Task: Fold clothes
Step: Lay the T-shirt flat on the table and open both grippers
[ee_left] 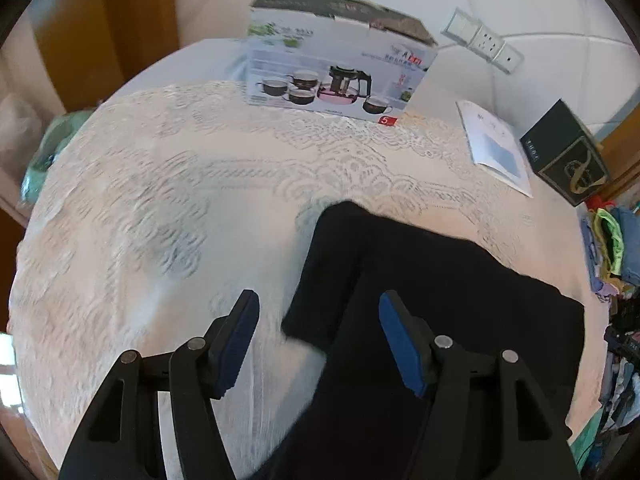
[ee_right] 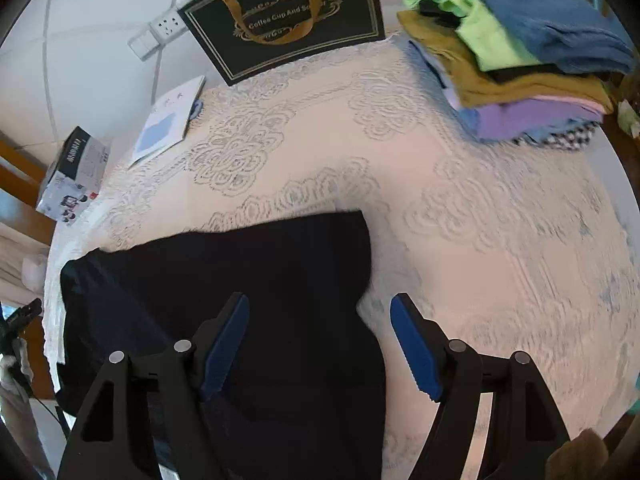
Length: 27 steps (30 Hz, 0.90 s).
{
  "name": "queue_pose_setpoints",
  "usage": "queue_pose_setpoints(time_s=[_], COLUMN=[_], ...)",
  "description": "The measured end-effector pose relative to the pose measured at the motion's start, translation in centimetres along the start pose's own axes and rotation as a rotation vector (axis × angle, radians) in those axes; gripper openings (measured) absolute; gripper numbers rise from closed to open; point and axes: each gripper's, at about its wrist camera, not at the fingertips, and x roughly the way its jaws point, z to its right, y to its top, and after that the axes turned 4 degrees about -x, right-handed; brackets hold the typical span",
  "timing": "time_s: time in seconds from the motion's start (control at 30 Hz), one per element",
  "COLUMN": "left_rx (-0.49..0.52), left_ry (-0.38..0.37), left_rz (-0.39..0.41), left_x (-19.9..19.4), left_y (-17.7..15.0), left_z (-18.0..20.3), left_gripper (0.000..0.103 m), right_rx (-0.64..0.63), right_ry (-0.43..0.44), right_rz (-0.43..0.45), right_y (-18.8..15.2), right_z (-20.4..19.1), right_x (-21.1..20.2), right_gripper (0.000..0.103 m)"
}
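The left gripper (ee_left: 320,342) and right gripper (ee_right: 320,346) hang wide open, gripping nothing, above a black garment (ee_right: 224,292) lying flat on the lace tablecloth (ee_left: 180,208). Beyond sit folded clothes (ee_right: 516,60) and a tea-set box (ee_left: 336,64).

White tiled wall (ee_left: 540,8), wall sockets (ee_left: 482,40), lace-covered table (ee_left: 200,184).

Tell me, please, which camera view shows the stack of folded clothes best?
The right wrist view: the stack of folded clothes lies at upper right on the lace tablecloth, its coloured layers distinct. The left wrist view catches only a distorted sliver at its right edge.
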Motion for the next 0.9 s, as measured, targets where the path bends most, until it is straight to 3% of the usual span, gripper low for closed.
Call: queue_pose_setpoints(time_s=[0.07,0.2,0.43,0.57,0.63,0.67,0.7,0.73,0.77,0.83,0.87,0.9], left_rx=[0.002,0.005,0.084,0.123,0.140,0.139,0.133,0.130,0.130,0.156,0.173,0.197], left_ry=[0.012,0.014,0.015,0.053,0.090,0.103,0.106,0.106,0.105,0.086,0.075,0.059], left_rz=[-0.018,-0.070,-0.165,-0.175,-0.169,-0.157,-0.142,-0.114,-0.075,0.036,0.097,0.162], left_x=[1.9,5.3,9.4,10.0,9.9,9.6,9.2,8.5,7.6,4.4,2.6,0.6], left_y=[1.6,3.9,4.4,3.9,3.7,3.7,3.6,3.5,3.4,2.7,2.3,1.7], left_z=[0.2,0.4,1.8,2.6,3.1,3.2,3.4,3.6,3.9,5.0,5.5,6.1], left_gripper=[0.063,0.063,0.063,0.063,0.046,0.020,0.005,0.005,0.004,0.003,0.003,0.003], right_rx=[0.010,0.003,0.000,-0.021,-0.041,-0.050,-0.054,-0.063,-0.075,-0.108,-0.132,-0.136], right_ry=[-0.002,-0.014,0.006,-0.039,-0.066,-0.078,-0.087,-0.100,-0.116,-0.158,-0.187,-0.184], right_rz=[-0.017,-0.055,-0.136,-0.176,-0.188,-0.200,-0.213,-0.219,-0.223,-0.210,-0.184,-0.164], right_y=[1.1,2.9,4.9,5.1,5.1,5.0,4.9,4.7,4.5,4.1,4.0,3.8], right_z=[-0.1,-0.5,-1.1,-1.4,-1.7,-1.8,-2.0,-2.2,-2.4,-2.8,-3.1,-3.1], right_x=[1.2,3.3,7.3,9.4,10.0,10.4,10.6,10.8,10.9,10.6,10.1,9.6], right_gripper=[0.074,0.096,0.101,0.102,0.102,0.102,0.102,0.102,0.095,0.068,0.040,0.025])
